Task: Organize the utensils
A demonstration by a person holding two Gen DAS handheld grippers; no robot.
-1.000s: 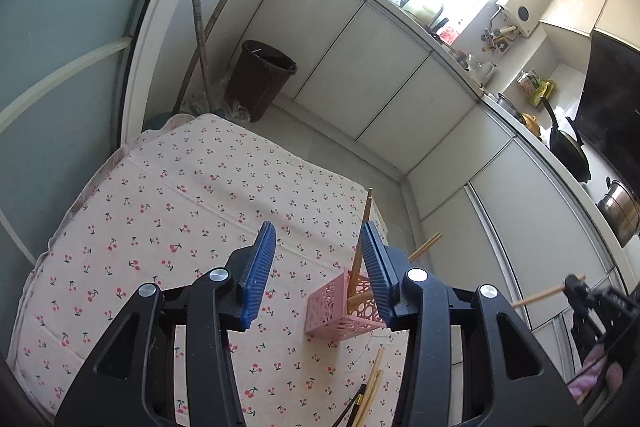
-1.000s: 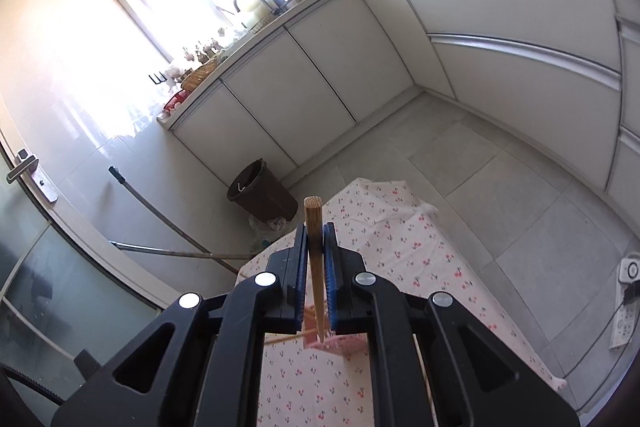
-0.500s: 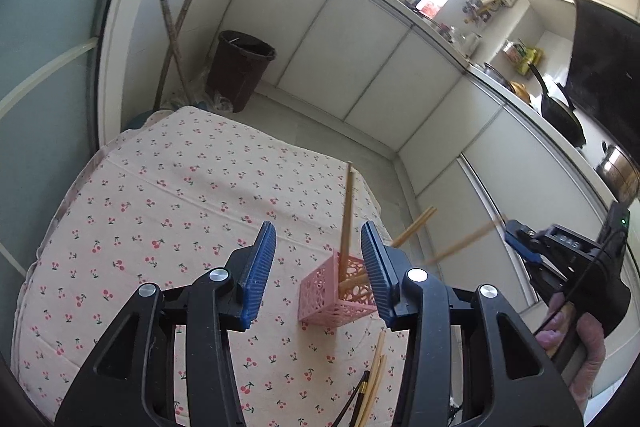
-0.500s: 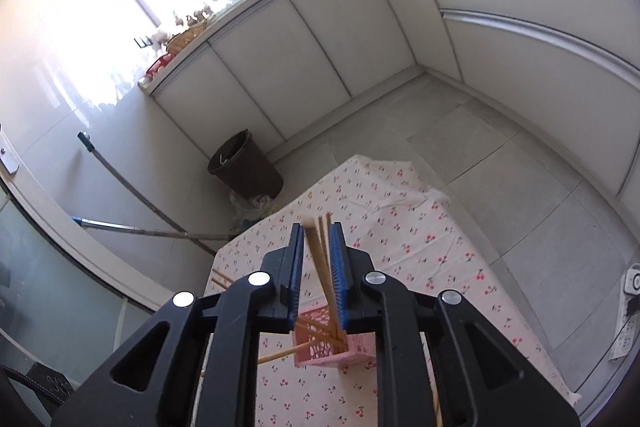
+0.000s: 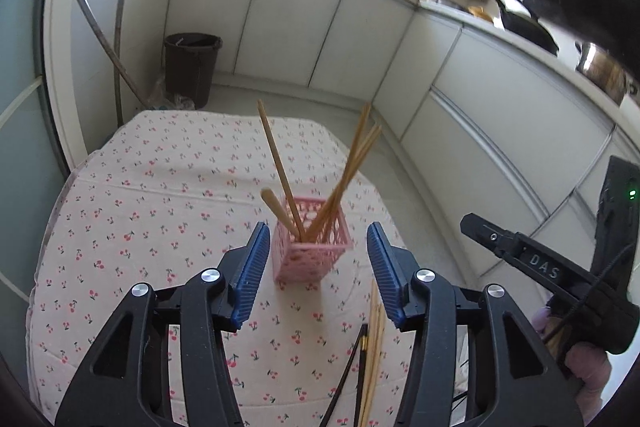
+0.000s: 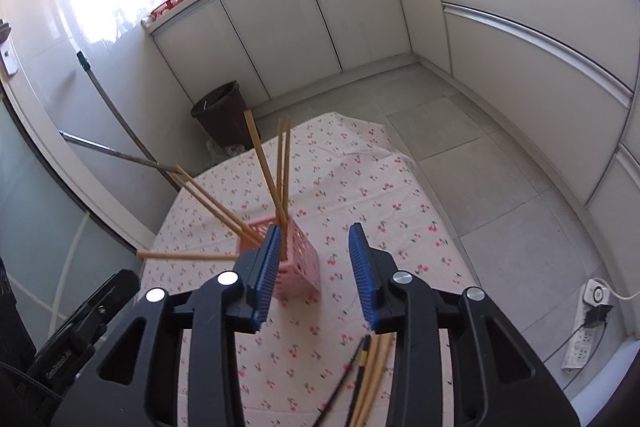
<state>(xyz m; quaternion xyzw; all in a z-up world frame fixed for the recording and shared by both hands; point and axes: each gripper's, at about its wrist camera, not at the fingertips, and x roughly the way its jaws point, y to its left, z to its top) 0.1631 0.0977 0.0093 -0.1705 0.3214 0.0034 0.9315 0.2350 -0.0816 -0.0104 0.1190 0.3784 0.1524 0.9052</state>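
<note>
A pink lattice basket (image 5: 312,251) stands on the cherry-print table (image 5: 160,187) and holds several wooden chopsticks (image 5: 280,167) that lean apart. My left gripper (image 5: 317,231) hovers just before the basket, jaws opening, nothing between the pads. More loose chopsticks (image 5: 374,339), wooden and one black, lie on the cloth under its right finger. My right gripper (image 6: 315,231) hangs over the basket (image 6: 300,267) with its jaws opening and empty; the chopsticks (image 6: 264,163) rise past its left finger. From the left wrist view the right gripper (image 5: 520,259) shows at the right, in a hand.
A dark bin (image 5: 192,67) and two long handles (image 5: 108,43) stand against the wall beyond the table. White cabinets run along the back and right. A power strip (image 6: 588,331) lies on the floor at the right. The table edge drops off close behind the basket.
The right gripper, shut on a wooden chopstick before, has sunk, opened and let it go into the basket. The left gripper has swung toward the basket and rolled.
</note>
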